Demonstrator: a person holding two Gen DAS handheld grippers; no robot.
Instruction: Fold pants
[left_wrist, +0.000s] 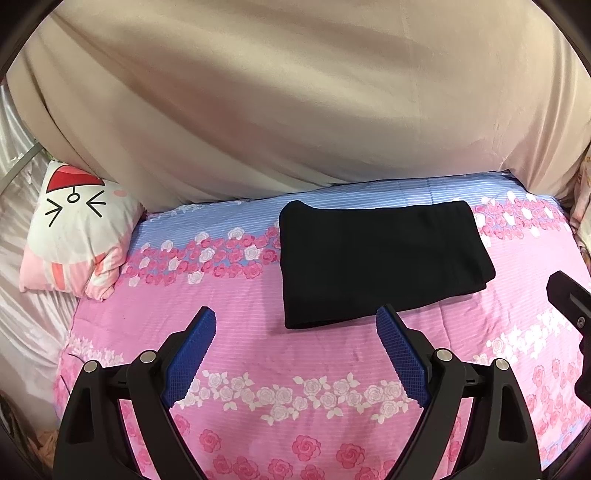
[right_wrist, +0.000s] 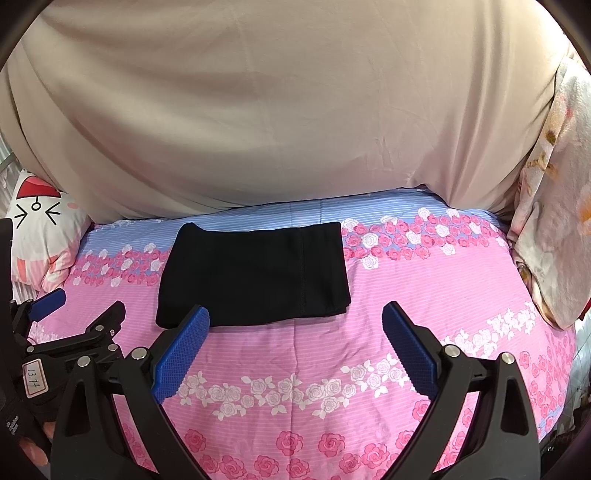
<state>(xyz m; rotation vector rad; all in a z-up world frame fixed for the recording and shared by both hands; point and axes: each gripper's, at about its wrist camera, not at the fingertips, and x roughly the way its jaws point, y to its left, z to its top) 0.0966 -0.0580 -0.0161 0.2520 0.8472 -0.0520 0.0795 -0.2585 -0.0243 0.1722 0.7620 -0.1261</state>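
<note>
The black pants (left_wrist: 380, 258) lie folded into a compact rectangle on the pink and blue flowered bed sheet (left_wrist: 295, 369); they also show in the right wrist view (right_wrist: 255, 273). My left gripper (left_wrist: 295, 317) is open and empty, held above the sheet just in front of the pants' near edge. My right gripper (right_wrist: 295, 314) is open and empty, also just short of the pants' near edge. The left gripper shows at the left of the right wrist view (right_wrist: 85, 306), and part of the right gripper (left_wrist: 570, 306) shows at the right edge of the left wrist view.
A beige blanket (left_wrist: 295, 110) hangs along the back of the bed. A white and pink cat-face pillow (left_wrist: 77, 229) lies at the back left. A pale flowered cloth (right_wrist: 554, 203) hangs at the right side.
</note>
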